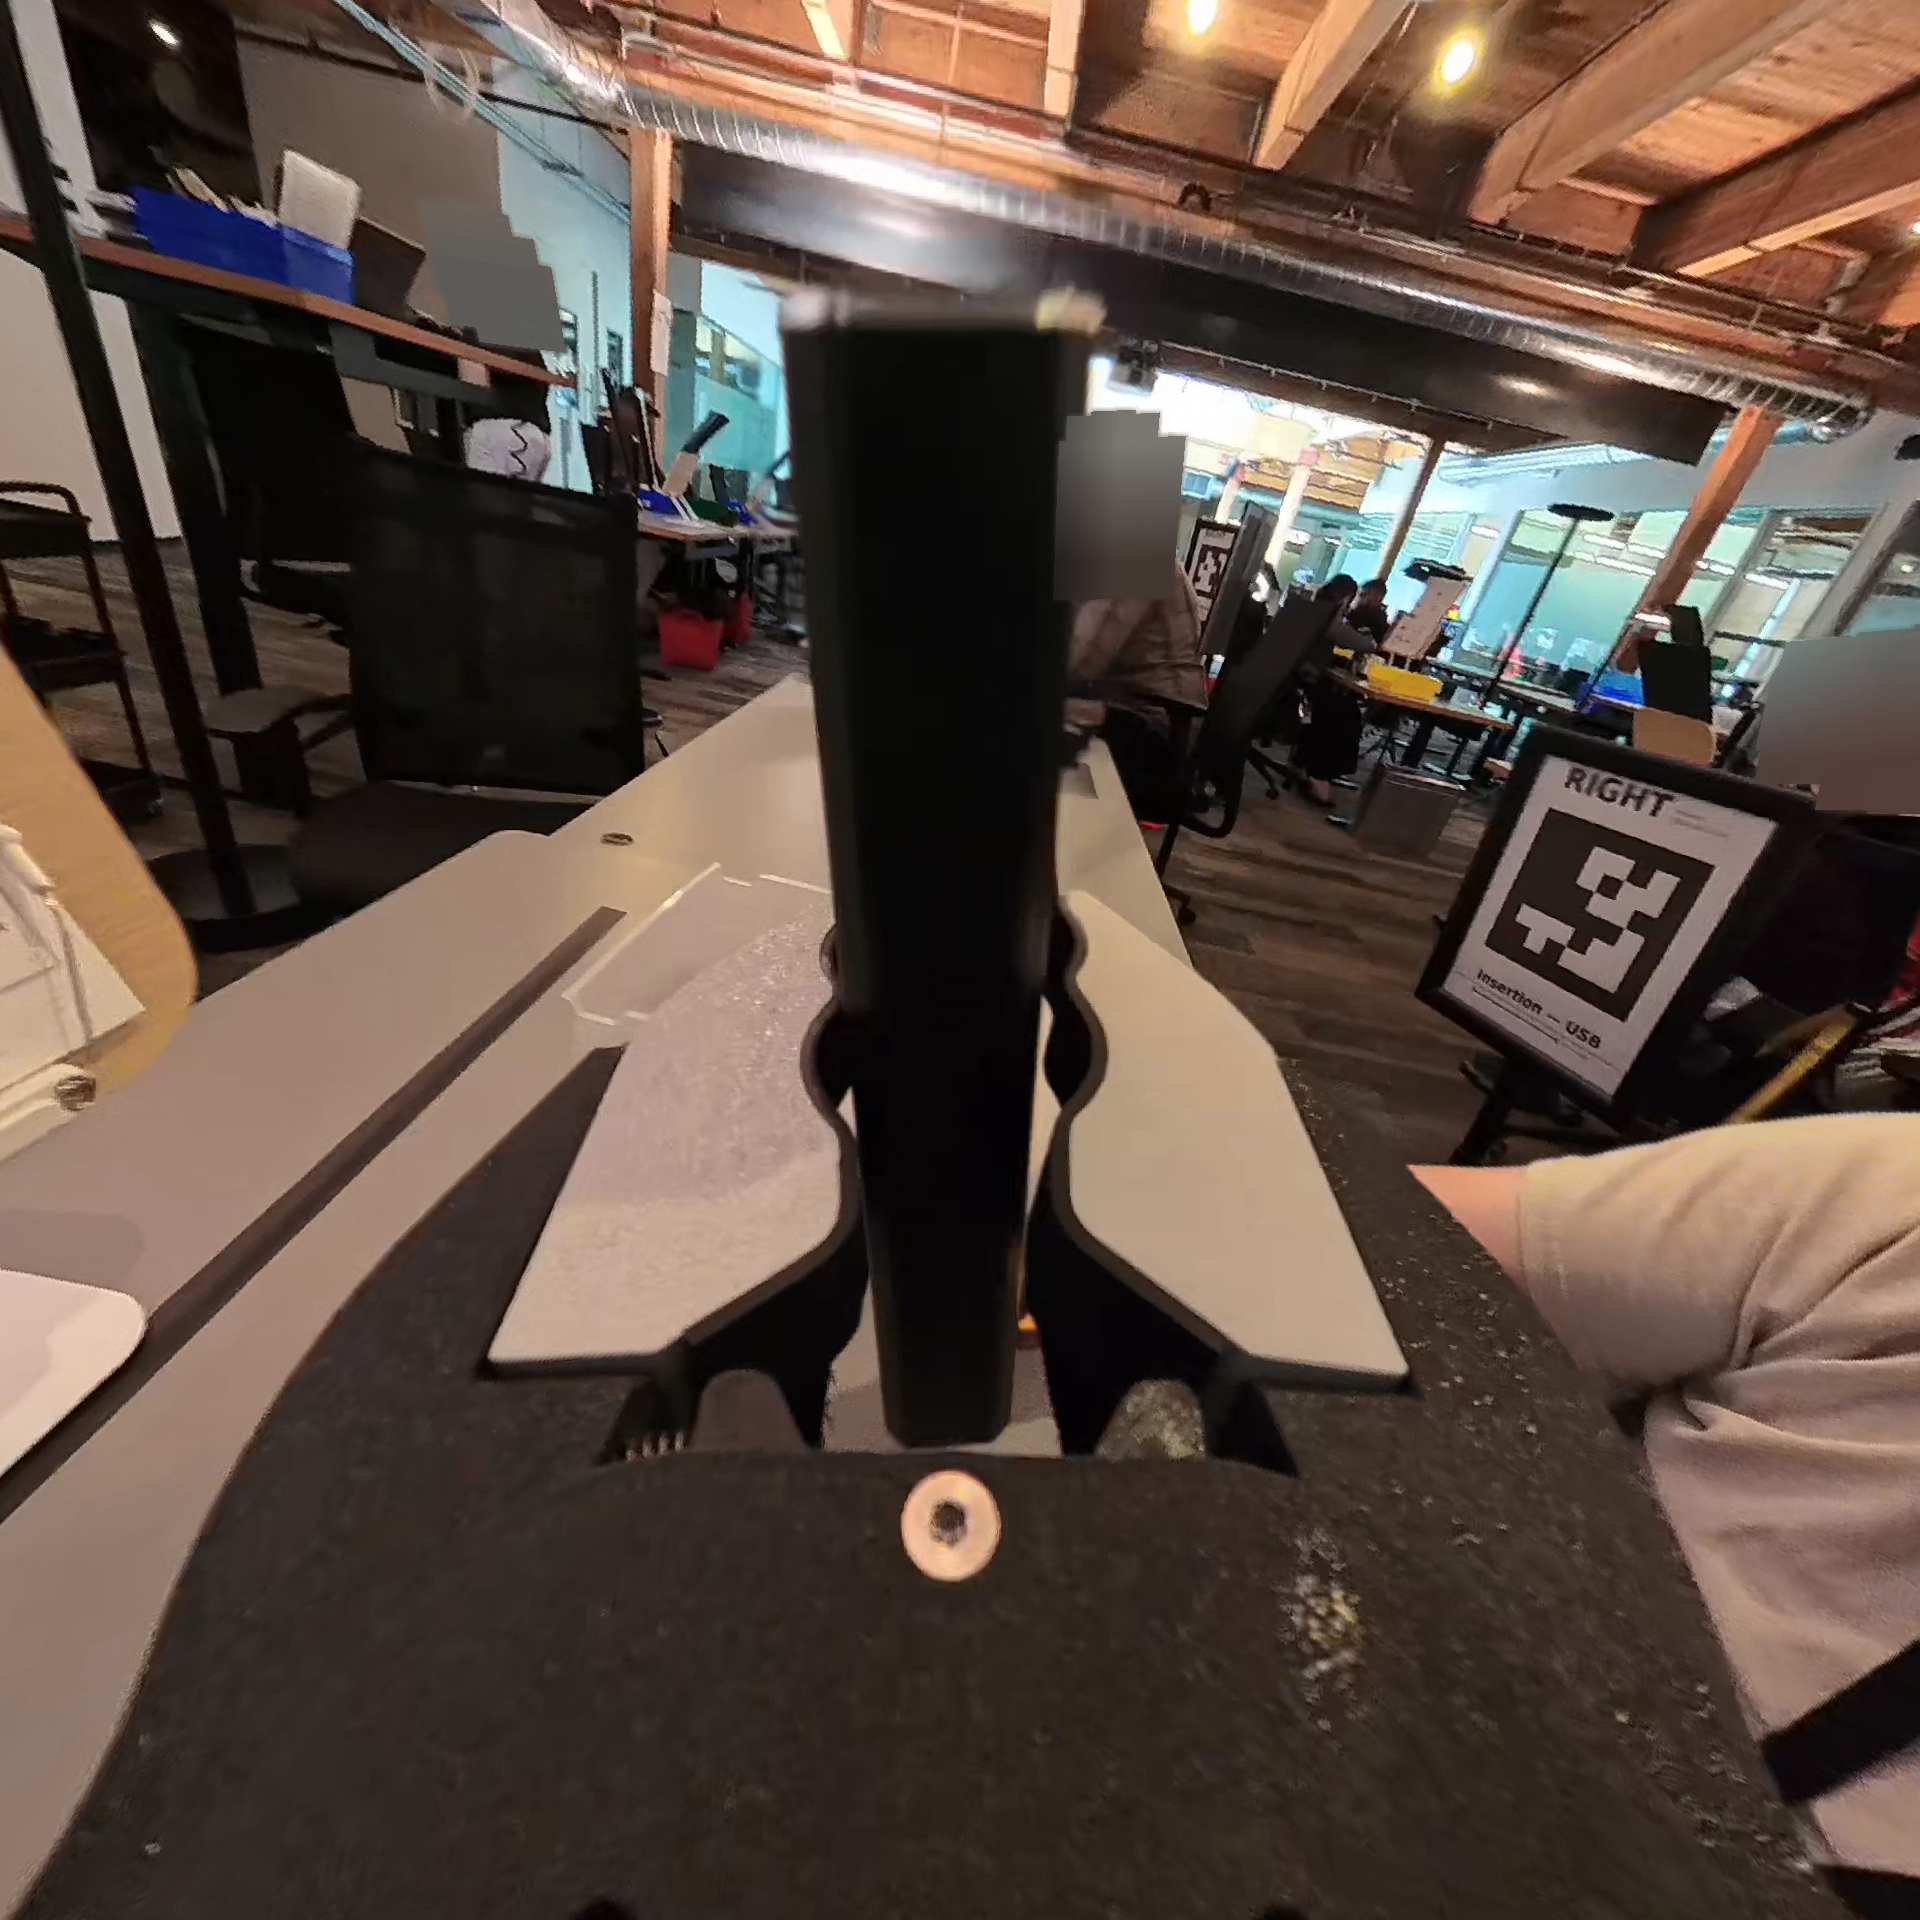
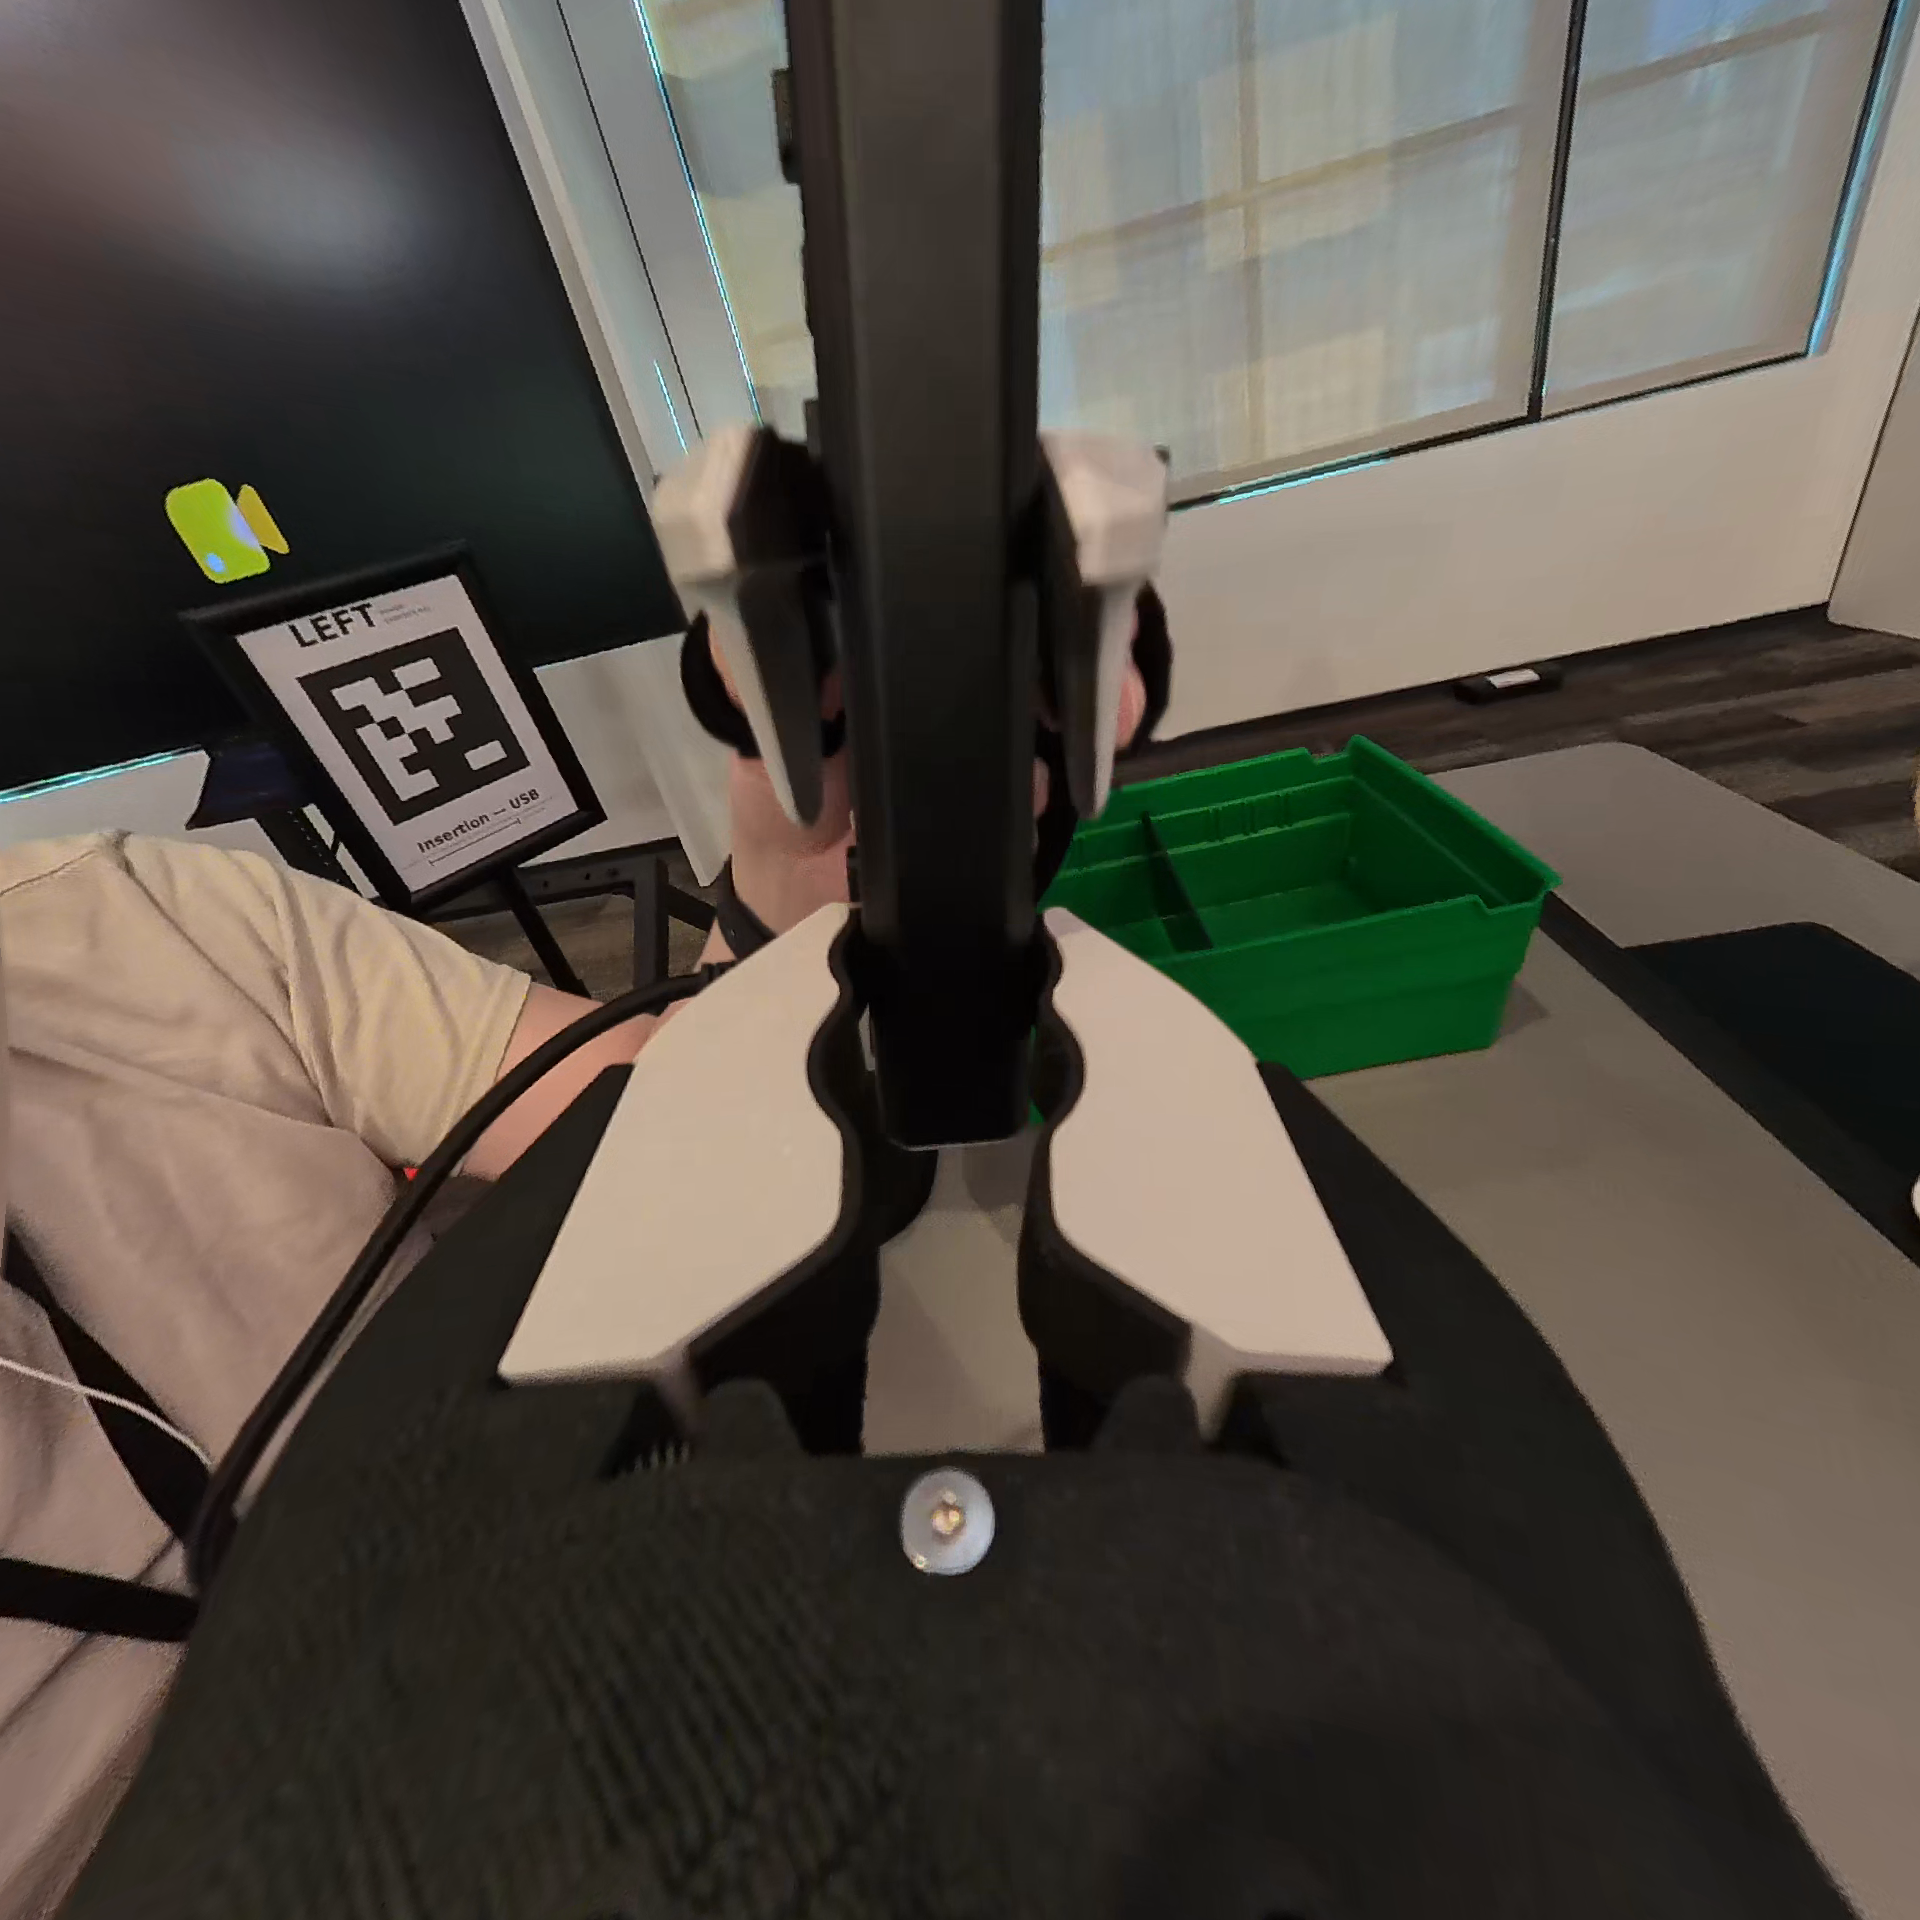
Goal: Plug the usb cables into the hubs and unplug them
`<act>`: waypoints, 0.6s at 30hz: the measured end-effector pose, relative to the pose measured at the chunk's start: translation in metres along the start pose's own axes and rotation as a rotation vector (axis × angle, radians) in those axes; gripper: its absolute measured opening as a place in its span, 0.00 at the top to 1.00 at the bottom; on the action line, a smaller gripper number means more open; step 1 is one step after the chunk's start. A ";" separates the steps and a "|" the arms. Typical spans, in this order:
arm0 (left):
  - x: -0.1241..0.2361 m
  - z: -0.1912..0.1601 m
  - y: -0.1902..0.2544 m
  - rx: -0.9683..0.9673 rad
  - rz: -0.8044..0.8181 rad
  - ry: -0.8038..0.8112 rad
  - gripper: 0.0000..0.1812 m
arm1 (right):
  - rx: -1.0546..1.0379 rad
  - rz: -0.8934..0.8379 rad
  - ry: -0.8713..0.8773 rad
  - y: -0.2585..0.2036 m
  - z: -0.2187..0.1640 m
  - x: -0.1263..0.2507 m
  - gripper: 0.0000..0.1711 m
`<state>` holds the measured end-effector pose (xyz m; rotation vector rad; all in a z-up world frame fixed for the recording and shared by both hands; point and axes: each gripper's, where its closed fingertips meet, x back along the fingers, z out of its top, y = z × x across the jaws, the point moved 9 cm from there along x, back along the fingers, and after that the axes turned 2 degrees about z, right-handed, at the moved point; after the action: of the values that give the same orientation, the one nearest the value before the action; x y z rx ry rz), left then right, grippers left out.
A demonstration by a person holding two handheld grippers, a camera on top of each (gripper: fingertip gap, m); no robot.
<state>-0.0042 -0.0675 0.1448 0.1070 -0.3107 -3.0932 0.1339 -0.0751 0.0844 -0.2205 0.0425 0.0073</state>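
No usb cable or hub shows in either view. My left gripper (image 1: 940,987) is shut on a long black square bar (image 1: 935,727) that runs forward between its fingers and ends up high. My right gripper (image 2: 945,987) is shut on a black bar (image 2: 925,416) too, which runs up out of the top of the right wrist view. Farther along that bar, the other gripper's white fingers (image 2: 727,582) clamp it from both sides, with a hand behind them.
A grey table (image 1: 312,1091) lies below, also in the right wrist view (image 2: 1558,1299). A green divided bin (image 2: 1299,914) and a black mat (image 2: 1818,1018) sit on it. Framed marker signs stand on easels (image 1: 1600,914) (image 2: 405,727). A person's beige sleeve (image 1: 1714,1351) is close.
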 end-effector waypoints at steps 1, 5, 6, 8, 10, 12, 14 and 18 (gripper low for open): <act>0.005 0.003 -0.001 -0.010 0.026 0.014 0.81 | -0.005 -0.005 -0.005 0.001 -0.001 0.002 0.83; 0.024 0.008 -0.005 -0.073 0.120 -0.021 0.79 | -0.066 0.008 0.025 0.007 0.000 0.012 0.83; 0.028 0.009 -0.005 -0.091 0.133 -0.045 0.79 | -0.084 0.017 0.024 0.008 0.000 0.014 0.83; 0.038 0.012 -0.006 -0.133 0.186 -0.062 0.78 | -0.106 0.017 -0.029 0.009 0.001 0.021 0.84; 0.046 0.016 -0.007 -0.125 0.232 0.000 0.75 | -0.091 0.004 -0.081 0.008 0.001 0.029 0.83; 0.047 0.015 -0.007 -0.047 0.165 0.058 0.73 | -0.063 0.002 -0.095 0.006 0.002 0.035 0.83; 0.039 0.004 -0.012 0.041 0.052 -0.049 0.79 | -0.057 0.008 -0.110 0.005 0.003 0.037 0.84; 0.036 -0.015 -0.027 0.112 -0.061 -0.204 0.84 | -0.051 -0.045 -0.194 0.007 -0.002 0.044 0.84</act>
<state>-0.0400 -0.0456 0.1227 -0.2024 -0.4960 -3.1505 0.1778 -0.0685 0.0793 -0.2709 -0.1559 -0.0150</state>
